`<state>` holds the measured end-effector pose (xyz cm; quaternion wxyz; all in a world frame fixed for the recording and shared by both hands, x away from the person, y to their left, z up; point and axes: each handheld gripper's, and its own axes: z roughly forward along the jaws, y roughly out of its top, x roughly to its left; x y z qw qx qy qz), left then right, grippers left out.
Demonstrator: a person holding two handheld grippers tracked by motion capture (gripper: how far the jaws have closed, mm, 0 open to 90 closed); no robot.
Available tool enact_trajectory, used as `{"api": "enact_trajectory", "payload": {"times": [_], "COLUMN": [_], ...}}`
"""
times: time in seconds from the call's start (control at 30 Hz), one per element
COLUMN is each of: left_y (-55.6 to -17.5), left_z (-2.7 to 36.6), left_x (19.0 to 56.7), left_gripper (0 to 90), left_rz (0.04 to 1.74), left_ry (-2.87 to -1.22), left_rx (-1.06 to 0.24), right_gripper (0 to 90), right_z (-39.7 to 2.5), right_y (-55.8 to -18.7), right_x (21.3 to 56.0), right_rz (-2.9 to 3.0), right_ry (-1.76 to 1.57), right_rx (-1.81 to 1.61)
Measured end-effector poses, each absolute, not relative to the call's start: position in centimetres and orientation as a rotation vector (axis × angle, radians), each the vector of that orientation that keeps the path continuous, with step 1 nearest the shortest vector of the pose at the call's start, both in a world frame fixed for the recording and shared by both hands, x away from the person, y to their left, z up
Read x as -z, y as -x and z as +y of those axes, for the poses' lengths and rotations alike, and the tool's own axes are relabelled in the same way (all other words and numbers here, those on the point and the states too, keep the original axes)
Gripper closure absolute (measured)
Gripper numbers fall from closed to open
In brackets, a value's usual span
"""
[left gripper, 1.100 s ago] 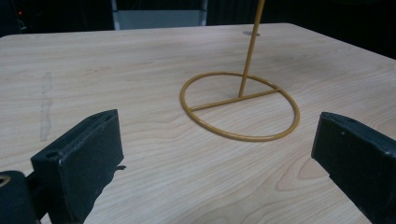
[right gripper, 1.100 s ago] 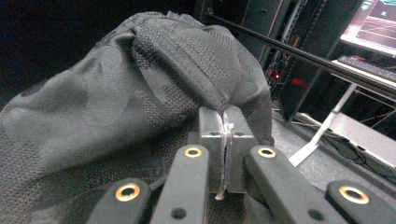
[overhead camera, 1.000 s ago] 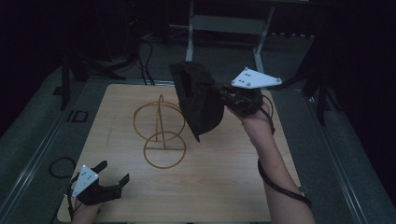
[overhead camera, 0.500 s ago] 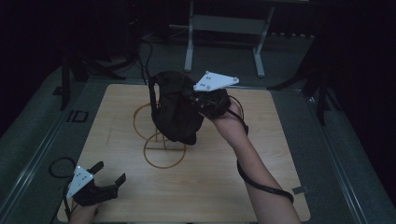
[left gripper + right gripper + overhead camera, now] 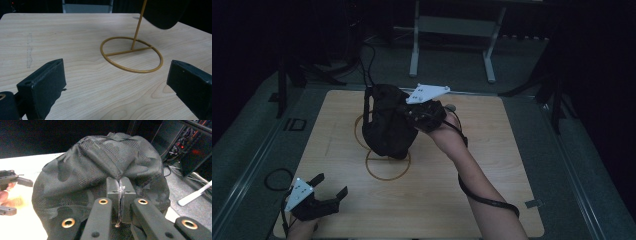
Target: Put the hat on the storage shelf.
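A black mesh cap (image 5: 387, 127) hangs over a gold wire stand whose ring base (image 5: 387, 179) rests on the wooden table (image 5: 502, 150). My right gripper (image 5: 404, 114) is shut on a fold of the cap (image 5: 100, 157), the fabric pinched between its jaws (image 5: 120, 187). The cap covers the stand's top; a bit of an upper gold ring (image 5: 357, 131) shows at its left. My left gripper (image 5: 331, 187) sits low at the table's front left corner, open and empty. In its own view (image 5: 115, 67) the ring base (image 5: 132, 71) and the pole (image 5: 138, 25) lie ahead, below the cap's edge (image 5: 162, 12).
A metal frame (image 5: 414, 45) stands behind the table, with cables (image 5: 367, 55) on the dark floor around it. A cable loop (image 5: 274, 177) lies off the table's left edge. Dark equipment (image 5: 190, 150) shows beyond the cap in the right gripper view.
My right gripper has carried the cap left and down, from beside the stand to over its top. The left gripper has drifted slightly toward the front edge.
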<state>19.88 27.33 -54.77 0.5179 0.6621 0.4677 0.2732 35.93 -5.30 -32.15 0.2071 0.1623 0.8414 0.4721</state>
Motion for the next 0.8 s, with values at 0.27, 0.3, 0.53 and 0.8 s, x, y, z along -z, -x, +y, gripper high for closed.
{"api": "enact_trajectory", "payload": {"times": [0.27, 0.3, 0.53, 0.8], "left_y": [-19.9, -19.8, -19.8, -19.8], "left_z": [27.5, 27.5, 27.4, 27.5], "left_x": [54.8, 54.8, 55.0, 54.9], "left_gripper": [2.6, 2.6, 2.6, 2.6], "left_rz": [1.129, 1.129, 1.134, 1.133], "left_ry": [-1.569, -1.566, -1.582, -1.577], "left_rx": [-0.652, -0.654, -0.667, -0.668], "right_gripper": [88.6, 88.6, 88.1, 77.3], "right_z": [-4.5, -4.4, -4.1, -4.0], "right_y": [-36.2, -36.3, -36.6, -36.7], "right_x": [33.2, 33.3, 34.4, 34.7], "right_rz": [2.396, 2.400, 2.416, 2.434], "right_ry": [-0.461, -0.467, -0.481, -0.476], "right_rx": [-1.332, -1.331, -1.316, -1.316]}}
